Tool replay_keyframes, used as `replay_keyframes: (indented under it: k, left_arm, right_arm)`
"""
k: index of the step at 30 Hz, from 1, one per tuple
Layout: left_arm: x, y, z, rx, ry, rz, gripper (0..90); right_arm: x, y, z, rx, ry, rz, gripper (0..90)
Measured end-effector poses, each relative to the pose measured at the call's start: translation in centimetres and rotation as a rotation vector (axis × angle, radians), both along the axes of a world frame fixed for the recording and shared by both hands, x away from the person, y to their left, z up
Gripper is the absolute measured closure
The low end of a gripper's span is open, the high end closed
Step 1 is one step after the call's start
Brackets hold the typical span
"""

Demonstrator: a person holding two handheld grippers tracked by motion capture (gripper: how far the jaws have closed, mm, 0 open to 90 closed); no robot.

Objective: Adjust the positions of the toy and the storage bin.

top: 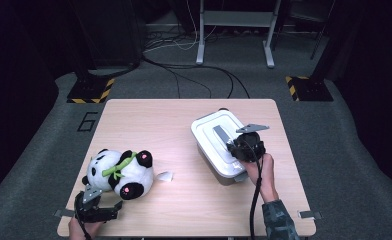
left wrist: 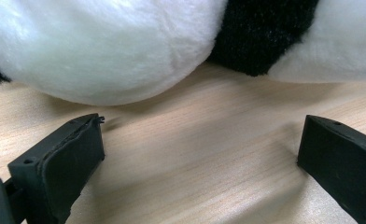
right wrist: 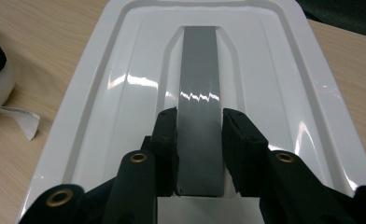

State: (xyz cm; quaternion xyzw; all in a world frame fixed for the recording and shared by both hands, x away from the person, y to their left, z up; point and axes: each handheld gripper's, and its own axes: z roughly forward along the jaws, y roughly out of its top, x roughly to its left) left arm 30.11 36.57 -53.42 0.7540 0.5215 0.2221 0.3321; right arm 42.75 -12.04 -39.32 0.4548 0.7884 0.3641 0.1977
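Right tool [right wrist: 199,154] is clamped on the grey handle [right wrist: 199,100] of the white lid [right wrist: 125,93], jaws on both long edges, near the handle's end closest to the hand. The lidded container [top: 219,145] sits at about 3 o'clock on the bench [top: 184,200]. The grip looks square; the lid is best lifted straight up so the off-centre hold does not tip it and catch the rim. The base may come up too if the lid is tight; nothing is holding it down. Left tool [left wrist: 200,158] is held wide with nothing between the jaws, low on the bench just short of the plush panda [top: 119,172] at about 8 o'clock. It can be kept parked there until the lid is off.
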Motion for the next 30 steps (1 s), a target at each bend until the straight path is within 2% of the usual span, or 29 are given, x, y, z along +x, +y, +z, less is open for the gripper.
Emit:
replay_keyframes:
  k: [14, 16, 18, 19, 20, 25, 30]
  left_arm:
    - [0.0, 0.0, 0.0, -0.001, 0.0, 0.0, 0.1]
    - [0.0, 0.0, 0.0, -0.002, 0.0, -0.001, 0.1]
    - [0.0, 0.0, 0.0, -0.002, 0.0, -0.001, 0.1]
    - [0.0, 0.0, 0.0, -0.003, 0.0, -0.001, 0.1]
    - [0.0, 0.0, 0.0, -0.003, 0.0, 0.001, 0.2]
    - [0.0, 0.0, 0.0, -0.003, 0.0, 0.001, 0.1]
    - [0.0, 0.0, 0.0, -0.003, -0.001, 0.001, 0.2]
  right_arm:
    - [-0.7, 1.8, 0.1, 0.009, 0.014, 0.02, 66.7]
    - [-0.6, 1.9, 0.0, 0.0, 0.003, 0.04, 66.7]
    - [-0.7, 2.2, 0.1, 0.011, 0.016, 0.037, 66.7]
    - [-0.7, 2.2, 0.0, -0.001, 0.005, 0.053, 66.7]
    - [-0.8, 2.5, 0.1, 0.007, 0.018, 0.04, 66.7]
    - [-0.9, 3.1, 0.1, -0.001, 0.013, 0.062, 66.6]
    - [-0.8, 3.0, 0.1, -0.002, 0.011, 0.067, 66.6]
